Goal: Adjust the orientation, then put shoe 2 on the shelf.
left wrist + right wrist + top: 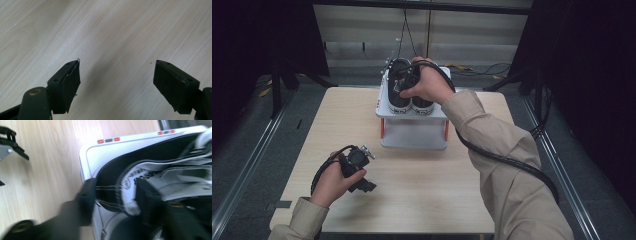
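A pair of black-and-white shoes stands side by side on a white stand (414, 135) at the table's far middle. My right gripper (404, 82) reaches down into the left shoe (398, 102); the right shoe (423, 104) sits beside it. In the right gripper view the gripper (116, 185) is blurred and straddles the black side wall of the shoe (110, 171), one jaw outside and one over the white insole, with a gap either side. My left gripper (366, 170) rests low over the table's near left, and its jaws (117, 72) stand wide apart over bare wood.
The light wooden table (412, 200) has free room in front of the stand and to both sides. A thick black cable runs along the right sleeve (507, 160). Dark curtains and floor rails flank the table. The left gripper (10, 142) appears far off in the right gripper view.
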Action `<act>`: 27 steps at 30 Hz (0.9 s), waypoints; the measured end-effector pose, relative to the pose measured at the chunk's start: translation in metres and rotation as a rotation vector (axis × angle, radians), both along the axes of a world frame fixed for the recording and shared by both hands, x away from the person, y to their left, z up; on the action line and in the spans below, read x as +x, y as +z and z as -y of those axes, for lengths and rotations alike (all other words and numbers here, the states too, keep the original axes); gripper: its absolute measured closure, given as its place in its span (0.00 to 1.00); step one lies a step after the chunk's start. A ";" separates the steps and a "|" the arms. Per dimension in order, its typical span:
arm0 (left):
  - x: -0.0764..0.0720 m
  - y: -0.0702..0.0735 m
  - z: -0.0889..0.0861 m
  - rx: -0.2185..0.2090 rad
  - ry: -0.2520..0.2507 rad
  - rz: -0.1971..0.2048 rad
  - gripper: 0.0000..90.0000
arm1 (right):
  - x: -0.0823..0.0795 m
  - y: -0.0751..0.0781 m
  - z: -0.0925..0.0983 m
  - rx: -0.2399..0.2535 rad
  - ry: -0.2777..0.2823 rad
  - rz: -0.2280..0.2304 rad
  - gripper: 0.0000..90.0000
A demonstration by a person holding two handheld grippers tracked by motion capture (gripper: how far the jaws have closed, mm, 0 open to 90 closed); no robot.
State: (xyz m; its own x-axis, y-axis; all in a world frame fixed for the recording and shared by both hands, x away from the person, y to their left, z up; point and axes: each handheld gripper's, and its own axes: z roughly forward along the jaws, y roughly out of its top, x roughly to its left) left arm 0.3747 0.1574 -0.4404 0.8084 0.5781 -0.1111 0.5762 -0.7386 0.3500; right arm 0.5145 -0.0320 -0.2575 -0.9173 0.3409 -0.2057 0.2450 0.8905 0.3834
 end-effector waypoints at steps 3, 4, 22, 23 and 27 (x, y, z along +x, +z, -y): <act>0.000 0.000 0.000 0.000 0.000 0.003 0.24 | -0.001 0.005 0.008 0.024 -0.014 -0.022 0.41; 0.000 0.000 0.000 0.002 0.002 0.001 0.24 | -0.005 0.011 0.015 0.040 -0.042 -0.030 0.37; -0.001 0.000 -0.002 0.008 0.016 -0.002 0.24 | -0.049 0.028 0.081 0.245 -0.091 0.088 0.29; -0.001 -0.001 -0.002 0.012 0.019 -0.004 0.24 | -0.049 0.031 0.081 0.242 -0.099 0.078 0.29; -0.002 -0.001 -0.001 0.015 0.014 -0.003 0.24 | -0.051 0.036 0.083 0.220 -0.097 0.063 0.29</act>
State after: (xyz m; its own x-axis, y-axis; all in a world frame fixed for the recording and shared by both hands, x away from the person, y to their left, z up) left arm 0.3723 0.1589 -0.4414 0.7999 0.5909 -0.1044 0.5875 -0.7357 0.3371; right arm 0.4636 -0.1147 -0.2216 -0.8656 0.4699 -0.1728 0.2949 0.7576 0.5823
